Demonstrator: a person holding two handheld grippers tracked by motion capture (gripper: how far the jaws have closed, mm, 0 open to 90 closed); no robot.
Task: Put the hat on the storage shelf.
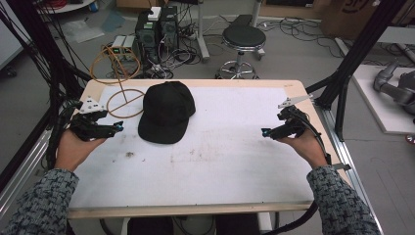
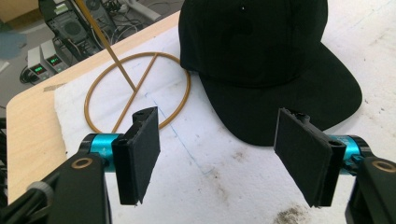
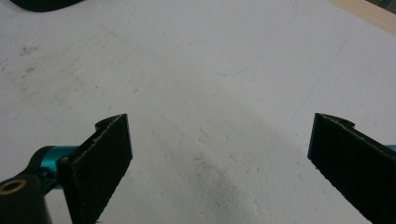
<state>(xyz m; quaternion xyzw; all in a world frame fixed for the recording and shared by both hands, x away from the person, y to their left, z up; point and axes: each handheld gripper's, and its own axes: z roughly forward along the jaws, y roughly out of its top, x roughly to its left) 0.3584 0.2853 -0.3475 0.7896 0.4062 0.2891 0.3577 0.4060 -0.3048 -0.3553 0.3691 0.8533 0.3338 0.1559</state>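
A black baseball cap [image 1: 165, 112] lies on the white mat [image 1: 235, 147], left of centre, its brim toward the near side. In the left gripper view the cap [image 2: 261, 60] sits just beyond the jaws. My left gripper [image 1: 117, 128] is held at the mat's left edge, a short way left of the cap, and is open [image 2: 217, 156] with nothing between its pads. My right gripper [image 1: 266, 131] hovers at the right side of the mat, far from the cap, and stands wide open [image 3: 219, 158] over bare mat.
A tan wire hat stand [image 1: 123, 100] with a ring base [image 2: 135, 88] stands at the table's back left, beside the cap. Beyond the far edge are a black stool [image 1: 243, 39], computer towers [image 1: 156, 27] and cables on the floor.
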